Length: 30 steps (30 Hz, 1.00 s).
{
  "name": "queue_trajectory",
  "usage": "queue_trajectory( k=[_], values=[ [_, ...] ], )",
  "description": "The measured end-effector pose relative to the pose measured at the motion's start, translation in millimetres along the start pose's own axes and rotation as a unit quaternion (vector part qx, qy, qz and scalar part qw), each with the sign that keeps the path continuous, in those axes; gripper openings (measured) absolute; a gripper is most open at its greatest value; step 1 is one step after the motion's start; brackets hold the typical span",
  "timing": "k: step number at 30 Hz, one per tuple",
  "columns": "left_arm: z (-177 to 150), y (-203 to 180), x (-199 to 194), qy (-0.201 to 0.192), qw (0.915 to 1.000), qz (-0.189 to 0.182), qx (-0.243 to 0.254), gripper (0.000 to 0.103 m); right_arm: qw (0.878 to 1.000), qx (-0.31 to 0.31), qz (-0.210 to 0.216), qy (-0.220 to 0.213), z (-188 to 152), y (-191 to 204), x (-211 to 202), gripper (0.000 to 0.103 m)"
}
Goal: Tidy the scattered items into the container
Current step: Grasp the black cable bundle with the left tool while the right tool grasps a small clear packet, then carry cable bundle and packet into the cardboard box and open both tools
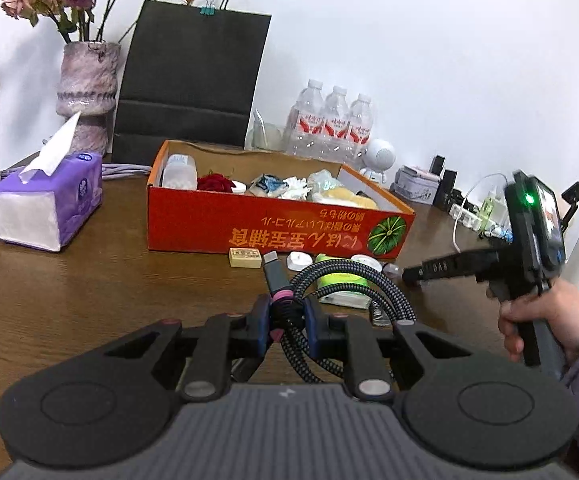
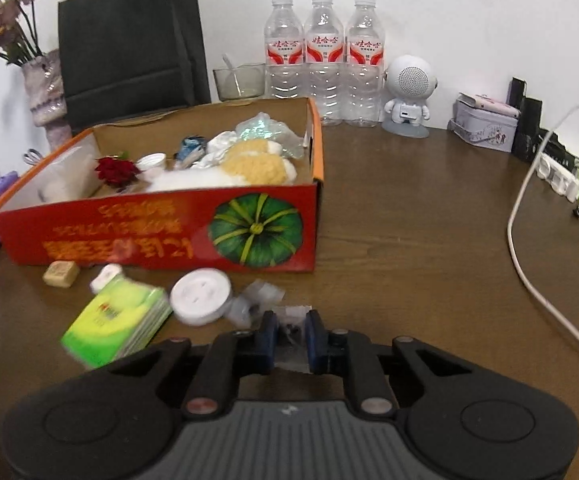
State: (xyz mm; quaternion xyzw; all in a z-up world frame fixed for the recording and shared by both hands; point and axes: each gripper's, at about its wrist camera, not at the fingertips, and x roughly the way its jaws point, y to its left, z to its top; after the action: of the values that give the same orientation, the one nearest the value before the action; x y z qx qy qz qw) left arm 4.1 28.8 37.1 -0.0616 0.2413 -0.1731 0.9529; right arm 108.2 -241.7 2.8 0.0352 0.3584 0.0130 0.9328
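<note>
My left gripper is shut on a coiled braided USB cable, held in front of the red cardboard box, which holds several items. My right gripper is shut on a small clear plastic bag with dark bits inside, low over the table; it also shows in the left wrist view. On the table before the box lie a tan eraser, a green tissue pack, a white round cap, a small white piece and a clear plastic wrapper.
A purple tissue box, a vase of dried roses and a black paper bag stand at the back left. Three water bottles, a white robot speaker, a tin, a power strip and a white cable are on the right.
</note>
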Motion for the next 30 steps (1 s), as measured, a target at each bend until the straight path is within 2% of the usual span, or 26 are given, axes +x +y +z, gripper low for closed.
queue_trajectory(
  k=[8,13,19,22,25,27,30],
  values=[
    [-5,-18,-36,-0.023,0.9993,0.028,0.001,0.019,0.992,-0.030,0.049,-0.109,-38,25,-113,0.010],
    [-7,-30,-60,-0.045,0.9983,0.035,-0.008,0.019,0.986,-0.025,0.085,-0.142,-66,35,-163,0.010],
    [-11,-37,-77,-0.056,0.9977,0.035,-0.012,0.019,0.981,-0.039,0.104,-0.162,-83,44,-195,0.010],
    [-1,-33,-73,-0.058,0.9978,0.025,-0.021,0.019,0.978,-0.034,0.113,-0.172,-75,41,-204,0.010],
    [27,-27,-58,-0.069,0.9974,0.016,-0.010,0.019,0.975,-0.032,0.121,-0.185,-50,36,-201,0.010],
    [53,-24,-41,-0.075,0.9971,0.011,0.007,0.019,0.972,-0.033,0.119,-0.198,-20,34,-194,0.010],
    [97,-19,1,-0.057,0.9974,0.007,0.043,0.019,0.969,-0.025,0.135,-0.207,34,31,-175,0.010]
  ],
)
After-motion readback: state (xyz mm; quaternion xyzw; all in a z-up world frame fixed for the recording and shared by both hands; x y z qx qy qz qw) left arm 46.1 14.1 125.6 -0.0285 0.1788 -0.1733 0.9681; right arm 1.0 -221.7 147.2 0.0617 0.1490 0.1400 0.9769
